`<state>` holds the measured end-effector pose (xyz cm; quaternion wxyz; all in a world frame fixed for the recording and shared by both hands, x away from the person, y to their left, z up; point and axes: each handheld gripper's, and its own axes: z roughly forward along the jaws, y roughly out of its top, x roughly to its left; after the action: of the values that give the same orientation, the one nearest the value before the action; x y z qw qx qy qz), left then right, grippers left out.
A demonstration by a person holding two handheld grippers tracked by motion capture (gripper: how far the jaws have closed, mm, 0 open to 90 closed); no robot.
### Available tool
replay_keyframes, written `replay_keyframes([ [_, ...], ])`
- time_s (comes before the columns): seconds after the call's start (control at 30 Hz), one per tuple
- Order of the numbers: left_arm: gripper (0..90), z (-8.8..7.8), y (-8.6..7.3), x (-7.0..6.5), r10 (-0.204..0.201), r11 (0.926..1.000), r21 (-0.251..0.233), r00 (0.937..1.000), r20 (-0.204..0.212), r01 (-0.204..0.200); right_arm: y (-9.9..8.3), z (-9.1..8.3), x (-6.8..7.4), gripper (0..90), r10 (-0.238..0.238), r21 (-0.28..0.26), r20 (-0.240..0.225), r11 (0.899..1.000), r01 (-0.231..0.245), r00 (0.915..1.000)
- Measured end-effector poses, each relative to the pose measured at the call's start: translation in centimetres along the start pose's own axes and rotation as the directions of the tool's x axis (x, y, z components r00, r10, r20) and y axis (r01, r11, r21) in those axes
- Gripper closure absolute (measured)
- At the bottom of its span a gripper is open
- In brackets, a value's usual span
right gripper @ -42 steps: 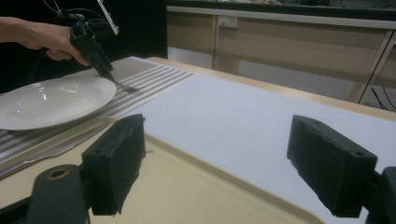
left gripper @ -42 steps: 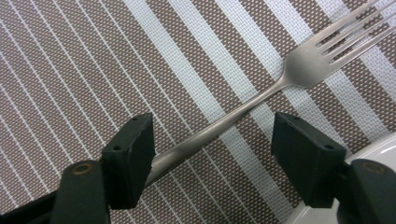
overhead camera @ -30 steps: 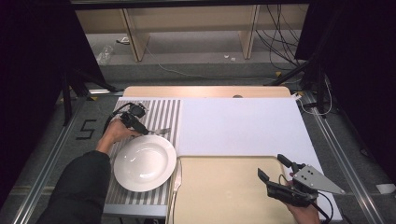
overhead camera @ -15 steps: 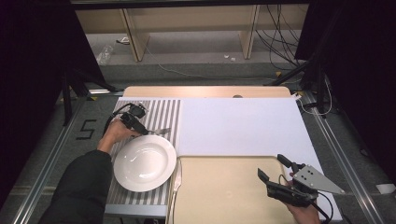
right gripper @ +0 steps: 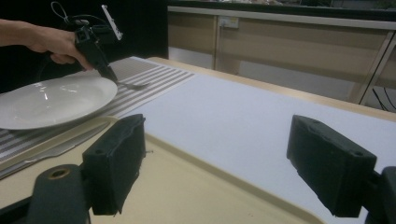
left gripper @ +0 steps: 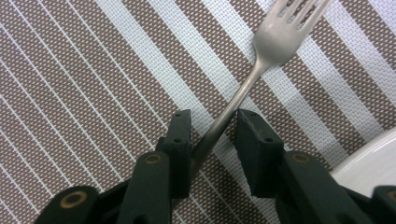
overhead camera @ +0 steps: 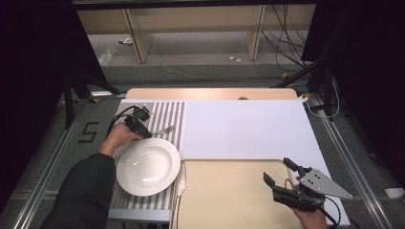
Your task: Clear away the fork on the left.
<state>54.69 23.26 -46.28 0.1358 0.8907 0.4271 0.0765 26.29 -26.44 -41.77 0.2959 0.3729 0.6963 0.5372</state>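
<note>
While the left gripper (left gripper: 212, 140) is closing its two black jaws around the thin silver metal fork (left gripper: 261, 60), the points below are bearing on how to do the pick-up well.

Step in hand: the person's left hand (overhead camera: 117, 138) is grasping the fork by its handle; as a judgement, the grip is being made and the lift is not yet begun.

Fork's place: the fork (overhead camera: 161, 130) is lying flat on the brown-and-white striped woven placemat (overhead camera: 173, 112) at the left of the table, just beyond the far rim of the round white ceramic plate (overhead camera: 148, 166), tines pointing right and slightly far.

Left claw: its jaws have just been closing with the handle between them; one pad is touching the handle, the other is standing a little apart, so the pinch is not yet complete.

Right claw: the right gripper (overhead camera: 282, 170) is hovering over the near right of the pale cream rectangular tray (overhead camera: 224, 195), jaws spread wide and holding nothing.

Doing it well: the handle is crossing the gap at a slant, so squaring the pads to it before the final squeeze would likely keep the fork from twisting.

Watch for: the thin handle is sitting flush on the weave, so the tips probably need to be pressing low to catch it.

Clearance: the plate's rim is sitting just beside the jaws, so lifting straight up looks safest.
</note>
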Motion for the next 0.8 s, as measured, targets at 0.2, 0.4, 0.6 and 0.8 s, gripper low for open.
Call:
replay_keyframes([
  [0.2,74.0,-0.03,0.01,-0.33,0.025,0.9997,-0.001,0.9997,0.006,-0.025,0.0,0.01,0.02,20.3,0.0,0.003,0.0,1.0,0.0,1.0],
  [0.4,81.8,-0.03,0.05,-0.56,0.038,0.9993,0.001,0.9992,0.014,-0.038,0.0,0.04,0.01,20.3,-0.002,0.003,0.001,1.0,0.002,1.0],
  [0.6,84.0,-0.05,0.06,-0.52,0.012,0.9999,0.002,0.9998,0.016,-0.012,0.01,0.0,-0.01,20.4,-0.001,0.002,0.003,1.0,0.001,1.0],
  [0.8,84.2,-0.2,0.15,-0.25,-0.025,0.9995,-0.018,0.9995,-0.018,0.024,0.01,0.02,-0.01,20.4,-0.001,0.005,0.003,1.0,0.001,1.0],
])
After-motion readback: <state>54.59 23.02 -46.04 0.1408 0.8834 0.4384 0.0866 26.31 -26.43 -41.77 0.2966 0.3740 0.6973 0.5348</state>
